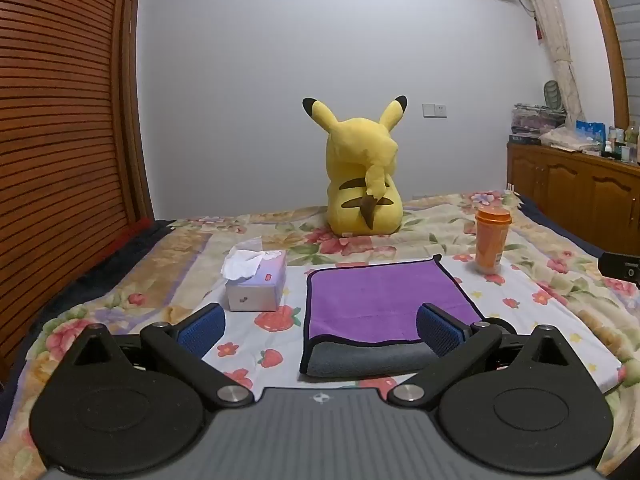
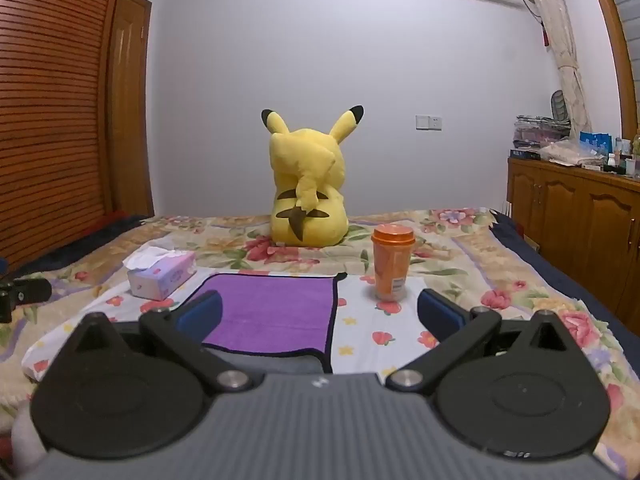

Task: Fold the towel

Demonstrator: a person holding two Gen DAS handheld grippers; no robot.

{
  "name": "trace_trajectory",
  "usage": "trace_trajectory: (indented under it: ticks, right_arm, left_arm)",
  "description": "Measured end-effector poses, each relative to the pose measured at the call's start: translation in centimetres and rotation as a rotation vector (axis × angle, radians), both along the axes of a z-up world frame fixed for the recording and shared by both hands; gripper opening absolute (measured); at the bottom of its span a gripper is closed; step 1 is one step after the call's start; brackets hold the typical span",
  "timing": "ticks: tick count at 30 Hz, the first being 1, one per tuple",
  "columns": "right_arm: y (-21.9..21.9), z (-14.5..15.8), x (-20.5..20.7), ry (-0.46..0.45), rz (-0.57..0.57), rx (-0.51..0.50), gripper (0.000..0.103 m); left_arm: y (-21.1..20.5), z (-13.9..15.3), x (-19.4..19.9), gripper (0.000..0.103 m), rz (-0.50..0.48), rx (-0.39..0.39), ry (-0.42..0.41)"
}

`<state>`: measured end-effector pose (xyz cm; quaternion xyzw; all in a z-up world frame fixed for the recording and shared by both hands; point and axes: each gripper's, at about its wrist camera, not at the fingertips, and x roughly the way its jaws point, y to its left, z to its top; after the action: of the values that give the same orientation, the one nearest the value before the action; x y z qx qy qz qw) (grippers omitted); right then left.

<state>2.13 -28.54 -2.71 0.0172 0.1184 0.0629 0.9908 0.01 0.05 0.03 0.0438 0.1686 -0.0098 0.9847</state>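
Lying flat on the bed (image 1: 540,240) near its front edge, midway between the sides: purple towel (image 1: 380,296), already doubled over, purple face up, grey underside showing along the rolled fold nearest the cameras. Judged at least one fold done; edges roughly square, dark trim lined up at the far corners. Possibly one more fold left to halve it again, or nothing at all; cannot tell from the task wording alone.

Left gripper (image 1: 320,330): jaws spread wide, holding nothing, hovering just in front of the towel's near-left corner. Right gripper (image 2: 320,312): jaws likewise spread, empty, poised over the towel's near-right corner.

Beside the towel toward the left edge: tissue box (image 1: 256,280). Toward the right edge: orange cup (image 1: 492,240), upright, close to the far-right corner of the towel. Further back, mid-bed: yellow plush (image 1: 360,176), well apart.
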Motion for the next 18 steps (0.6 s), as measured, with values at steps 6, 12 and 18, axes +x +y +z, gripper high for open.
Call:
trace_trajectory:
  ticks: [6, 12, 18]
  right_arm:
    - [-0.21, 0.01, -0.01, 0.0, -0.001, 0.003, 0.103]
    - [-0.19, -0.09, 0.02, 0.0, 0.001, 0.001, 0.103]
    - [-0.15, -0.16, 0.08, -0.001, 0.0, 0.0, 0.103]
  left_arm:
    - [-0.04, -0.04, 0.0, 0.103, -0.002, 0.008, -0.004]
    - [-0.02, -0.02, 0.0, 0.103, 0.0, 0.008, -0.005]
    - [-0.03, -0.02, -0.01, 0.103, -0.001, 0.008, -0.006]
